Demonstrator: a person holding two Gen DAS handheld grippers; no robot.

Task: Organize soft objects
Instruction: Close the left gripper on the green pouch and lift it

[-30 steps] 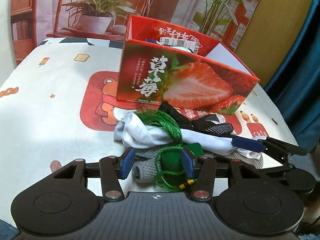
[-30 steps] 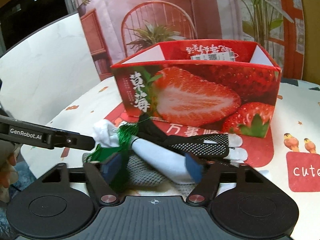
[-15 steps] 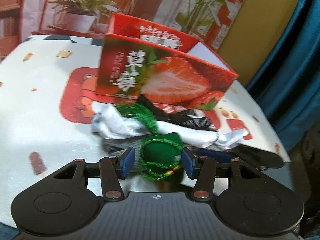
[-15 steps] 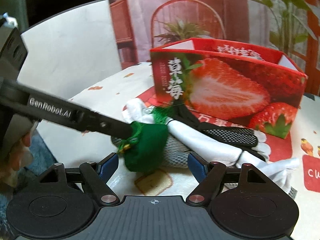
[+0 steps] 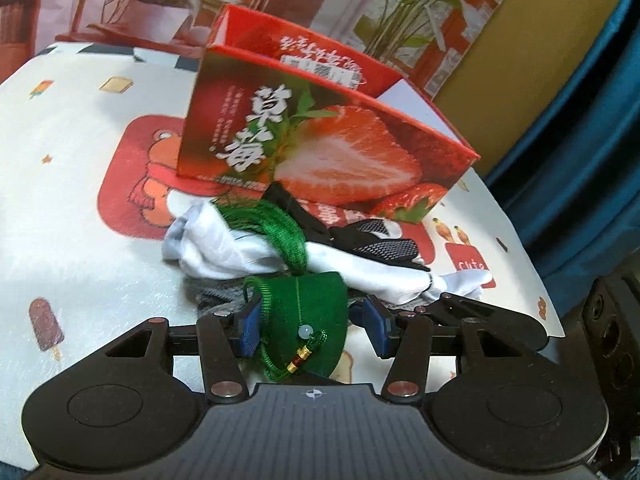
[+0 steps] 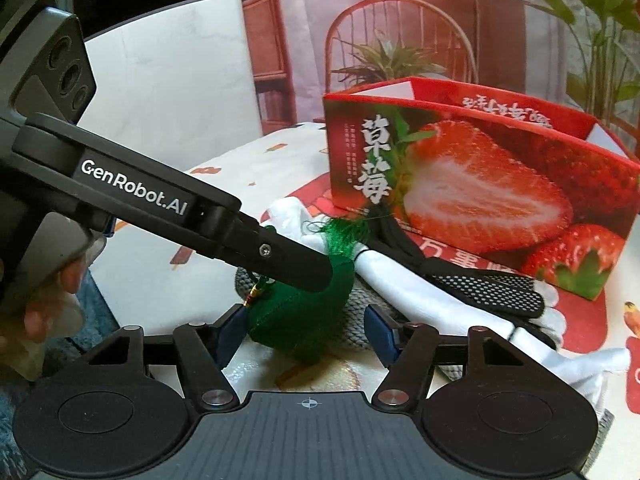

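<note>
**Green pouch lifted between two tools**

Since a second ago, the green pouch (image 5: 310,312) has come up off the pile, and the red strawberry box (image 5: 320,148) looks nearer. Left tool (image 5: 312,322) holds the felt-like pouch, its blue pads apart with the fabric bunched between them; a beaded cord dangles below. Right tool (image 6: 306,330) is closing around the same pouch (image 6: 308,320), pads not yet pressing. Behind, on the printed tabletop (image 5: 72,208), lie a crumpled white cloth (image 5: 224,244), a dotted black glove (image 5: 380,244) and grey knit (image 6: 356,312).
</note>
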